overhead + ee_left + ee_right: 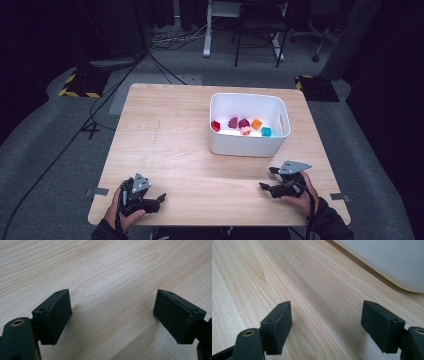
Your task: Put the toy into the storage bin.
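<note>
High view: table (170,145) under both grippers. White bin (247,125) stands beyond the right gripper (266,179), near its fingertips, holding small coloured blocks (245,125). Right gripper's jaws gape wide, nothing between them. Left gripper (161,198), well apart from the bin, likewise spread wide over bare wood.

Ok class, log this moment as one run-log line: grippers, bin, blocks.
left gripper: open, empty, near table front edge | right gripper: open, empty, near bin | bin: upright, back right | blocks: all inside bin
</note>
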